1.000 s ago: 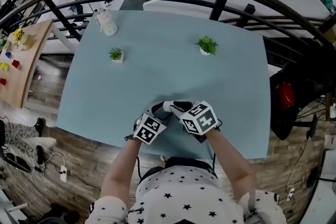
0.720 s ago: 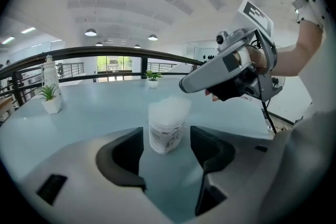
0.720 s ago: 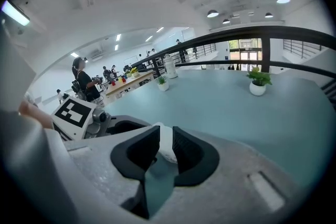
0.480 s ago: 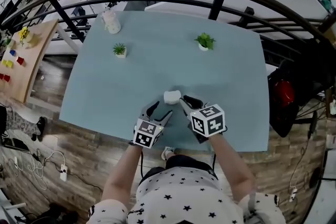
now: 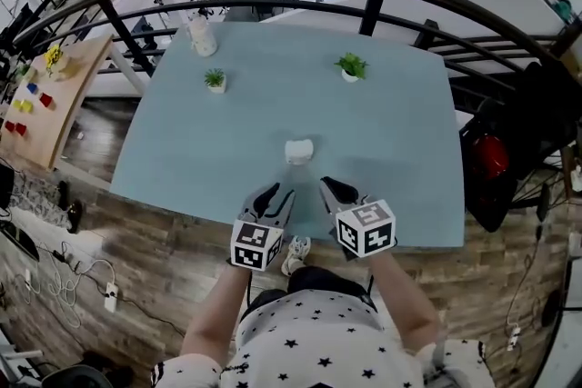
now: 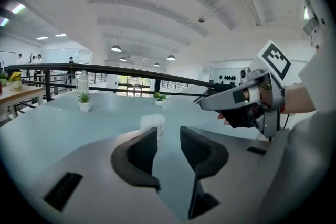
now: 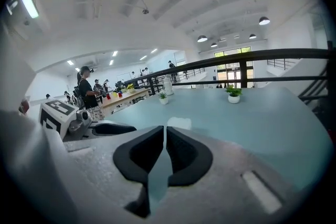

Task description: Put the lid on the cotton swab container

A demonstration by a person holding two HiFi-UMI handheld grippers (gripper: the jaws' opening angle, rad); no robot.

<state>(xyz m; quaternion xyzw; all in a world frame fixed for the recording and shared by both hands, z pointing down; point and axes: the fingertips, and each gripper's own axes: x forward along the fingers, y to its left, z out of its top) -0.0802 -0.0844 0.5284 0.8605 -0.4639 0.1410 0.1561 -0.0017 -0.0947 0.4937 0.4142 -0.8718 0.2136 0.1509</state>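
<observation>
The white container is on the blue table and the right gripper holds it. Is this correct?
Not quite. The right gripper holds nothing: the right gripper view shows its jaws closing, nearly together, on empty air. The white container is on the blue table, standing free ahead of it.

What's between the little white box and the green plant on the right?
Nothing. In the head view, only bare blue table lies between the cotton swab container and that potted plant.

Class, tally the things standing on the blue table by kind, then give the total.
Plants: 2
Bottle: 1
Swab container: 1
Total: 4
</observation>
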